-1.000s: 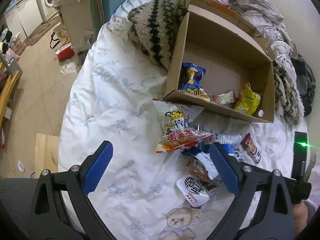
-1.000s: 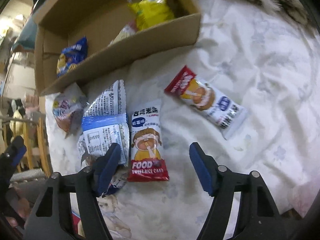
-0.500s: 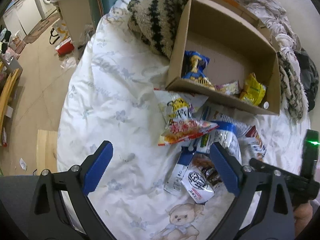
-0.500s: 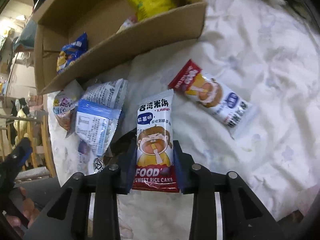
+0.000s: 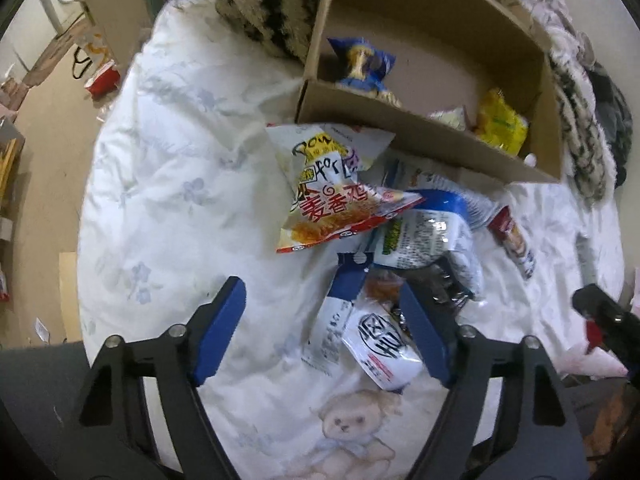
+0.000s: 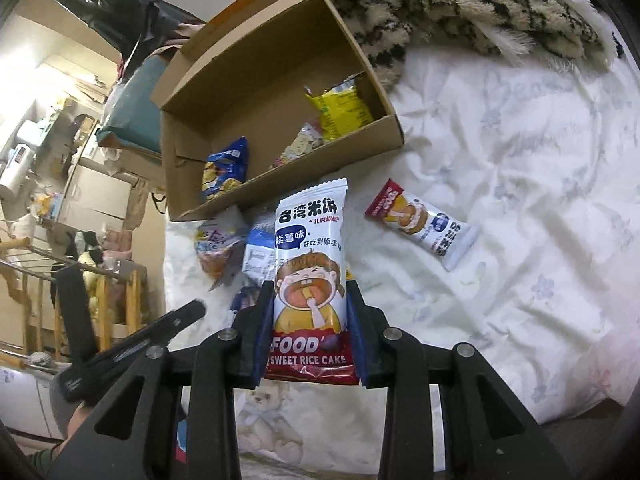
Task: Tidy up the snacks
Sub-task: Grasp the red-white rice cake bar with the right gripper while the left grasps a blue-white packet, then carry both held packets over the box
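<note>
Right gripper (image 6: pixel 311 312): clenched on the rice cake packet (image 6: pixel 310 280), pads pinching its lower half, packet upright and lifted clear of the bed (image 6: pixel 520 220).
Left gripper (image 5: pixel 320 328): jaws have just been closing; one pad sits on bare sheet, the other against the white pouch (image 5: pixel 380 344), nothing pinched yet.
Cardboard box (image 6: pixel 296 176): at 12 o'clock from the held packet, open side up, with a blue bag (image 6: pixel 224 168) and a yellow pack (image 6: pixel 340 108) inside.
Loose pile: chip bag (image 5: pixel 332 188) and blue-white bag (image 5: pixel 432 232) at 12 to 1 o'clock of the left gripper; second rice cake (image 6: pixel 420 224) at 2 o'clock of the right.
Step in hand: likely carrying the packet to the box.
Doing it well: lift the top edge above the near wall, release over bare floor between the bags; shift the left gripper toward 3 o'clock to straddle the pouch first.
</note>
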`<state>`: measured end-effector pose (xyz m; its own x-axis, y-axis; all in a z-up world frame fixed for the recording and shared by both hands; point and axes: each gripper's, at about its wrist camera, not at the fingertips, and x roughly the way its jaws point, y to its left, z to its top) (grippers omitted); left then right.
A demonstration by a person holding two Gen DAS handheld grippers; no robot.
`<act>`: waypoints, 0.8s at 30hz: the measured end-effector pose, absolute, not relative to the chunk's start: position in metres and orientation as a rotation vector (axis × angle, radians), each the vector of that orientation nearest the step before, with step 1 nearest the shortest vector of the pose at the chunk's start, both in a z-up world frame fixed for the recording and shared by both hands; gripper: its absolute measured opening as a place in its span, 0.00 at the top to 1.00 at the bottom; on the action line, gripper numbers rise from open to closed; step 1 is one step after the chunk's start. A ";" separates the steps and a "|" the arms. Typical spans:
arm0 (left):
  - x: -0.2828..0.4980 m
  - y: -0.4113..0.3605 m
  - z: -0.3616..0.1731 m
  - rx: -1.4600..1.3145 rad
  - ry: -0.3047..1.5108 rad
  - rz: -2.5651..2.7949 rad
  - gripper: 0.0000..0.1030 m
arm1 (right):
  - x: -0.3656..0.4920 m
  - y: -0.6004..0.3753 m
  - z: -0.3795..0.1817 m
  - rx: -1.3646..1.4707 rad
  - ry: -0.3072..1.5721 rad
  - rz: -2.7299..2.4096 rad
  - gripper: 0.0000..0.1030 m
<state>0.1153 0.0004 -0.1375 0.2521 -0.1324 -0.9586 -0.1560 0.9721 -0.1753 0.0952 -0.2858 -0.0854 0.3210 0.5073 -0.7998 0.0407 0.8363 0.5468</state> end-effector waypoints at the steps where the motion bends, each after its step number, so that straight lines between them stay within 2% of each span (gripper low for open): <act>1: 0.118 0.001 -0.143 -0.255 1.341 0.012 0.40 | 0.096 -0.285 -0.085 0.527 1.215 0.329 0.67; 2: 0.120 0.002 -0.147 -0.273 1.355 0.001 0.46 | 0.097 -0.283 -0.084 0.528 1.214 0.332 0.67; 8: 0.127 -0.007 -0.168 -0.265 1.390 -0.052 0.52 | 0.096 -0.283 -0.087 0.548 1.222 0.345 0.67; 10: 0.127 -0.012 -0.175 -0.246 1.410 -0.064 0.58 | 0.097 -0.284 -0.089 0.552 1.226 0.342 0.67; 11: 0.127 -0.016 -0.179 -0.231 1.427 -0.079 0.65 | 0.097 -0.284 -0.090 0.552 1.228 0.341 0.67; 13: 0.124 -0.024 -0.184 -0.187 1.447 -0.099 0.86 | 0.098 -0.282 -0.090 0.542 1.232 0.336 0.67; 24: 0.099 -0.042 -0.145 -0.067 1.324 -0.091 0.87 | 0.100 -0.269 -0.093 0.482 1.245 0.341 0.66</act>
